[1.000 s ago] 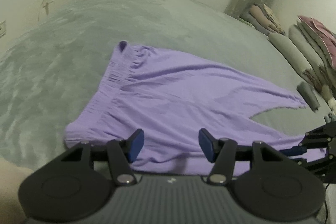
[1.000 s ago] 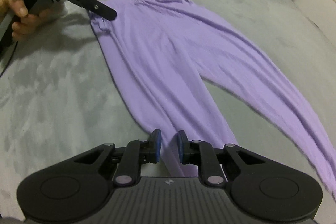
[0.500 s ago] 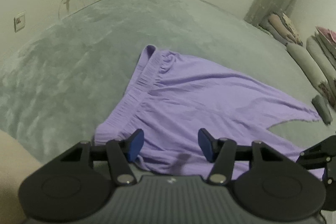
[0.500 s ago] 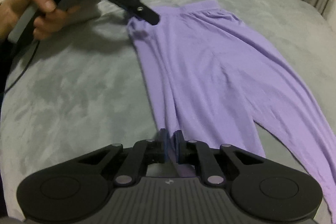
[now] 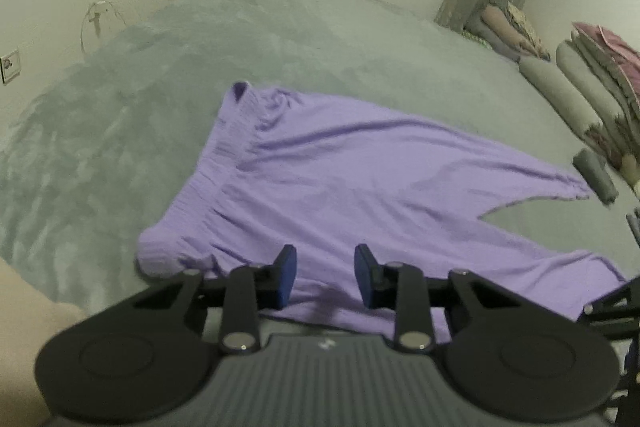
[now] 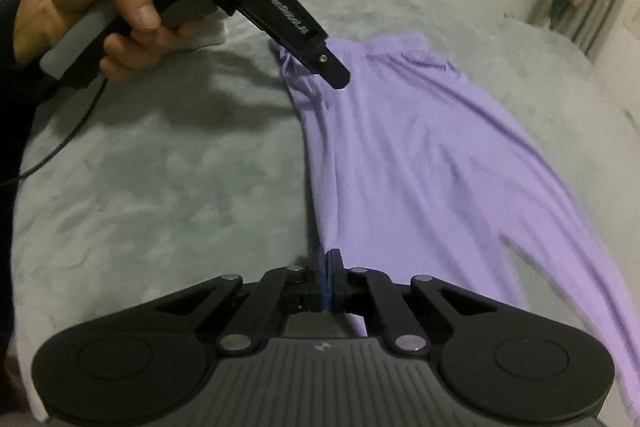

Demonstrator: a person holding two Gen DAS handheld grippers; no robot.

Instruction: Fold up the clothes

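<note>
We held the left gripper low over the near edge of the purple trousers, its blue-padded jaws spread well apart with nothing between them. From the right wrist view that same tool sloped down from our left hand, which was wrapped round its handle with a dark sleeve at the wrist; its tip hung just above the waistband corner. We could not tell whether it touched the cloth.

The right gripper had its jaws pressed together on the side edge of the trousers, the fabric running away from the pads toward the waistband ahead. The trousers lay spread flat on the grey bedspread, legs trailing off to the right of the right claw.

White lettering ran along the left tool's arm; it was too blurred for us to read with certainty, beyond "AS" near the top of the body.
</note>
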